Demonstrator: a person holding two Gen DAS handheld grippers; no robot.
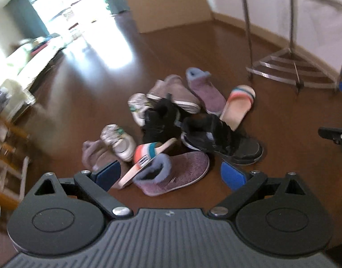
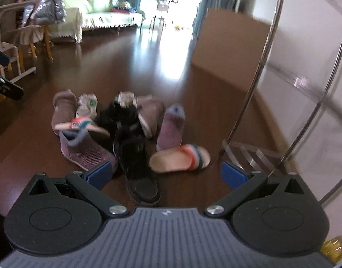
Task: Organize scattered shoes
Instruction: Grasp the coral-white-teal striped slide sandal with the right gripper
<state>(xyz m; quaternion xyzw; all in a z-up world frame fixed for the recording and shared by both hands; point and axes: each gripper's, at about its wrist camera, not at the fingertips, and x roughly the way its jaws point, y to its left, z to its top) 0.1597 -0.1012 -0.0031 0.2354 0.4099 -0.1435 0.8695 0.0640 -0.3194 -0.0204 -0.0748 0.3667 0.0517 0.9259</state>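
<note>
A pile of several shoes lies on the dark wood floor. In the left wrist view my left gripper (image 1: 171, 174) is open and empty, above a purple fleece slipper boot (image 1: 177, 174) with a striped slide sandal (image 1: 146, 160) leaning on it. Black sneakers (image 1: 222, 140), white sneakers (image 1: 119, 143), grey slippers (image 1: 175, 93), a second purple boot (image 1: 206, 91) and a second striped slide (image 1: 238, 105) lie behind. In the right wrist view my right gripper (image 2: 166, 174) is open and empty, over a black sneaker (image 2: 137, 163), beside a striped slide (image 2: 180, 158) and a purple boot (image 2: 86, 149).
A chrome corner shoe rack (image 1: 291, 67) stands at the right by the white wall; its poles (image 2: 249, 102) rise near my right gripper. A cardboard box (image 2: 226, 53) stands behind the pile. A sofa (image 2: 99, 17) and chairs (image 2: 25, 35) are at the far left.
</note>
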